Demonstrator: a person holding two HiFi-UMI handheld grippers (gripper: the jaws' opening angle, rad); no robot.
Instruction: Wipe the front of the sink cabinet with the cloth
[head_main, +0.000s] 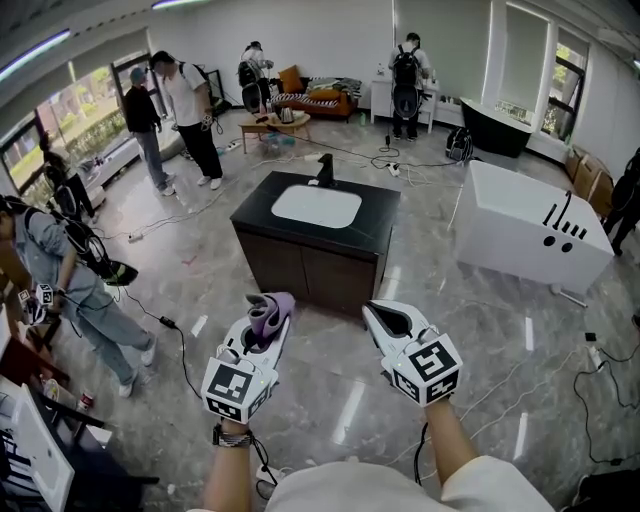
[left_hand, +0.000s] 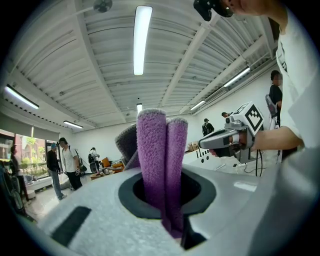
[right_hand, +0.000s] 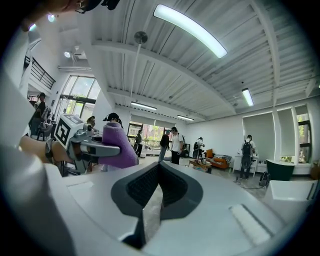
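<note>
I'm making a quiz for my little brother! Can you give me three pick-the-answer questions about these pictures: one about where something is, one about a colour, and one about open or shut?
1. Where is the cloth?
A) in a bucket
B) in the left tongs
C) on a shelf

2. What colour is the basin in the sink cabinet?
A) white
B) green
C) red

3. How are the right tongs?
A) wide open
B) shut on a cup
C) shut, empty

Answers:
B, the cloth sticks up between them.
A, it is white in the dark top.
C, the jaws meet with nothing between.
</note>
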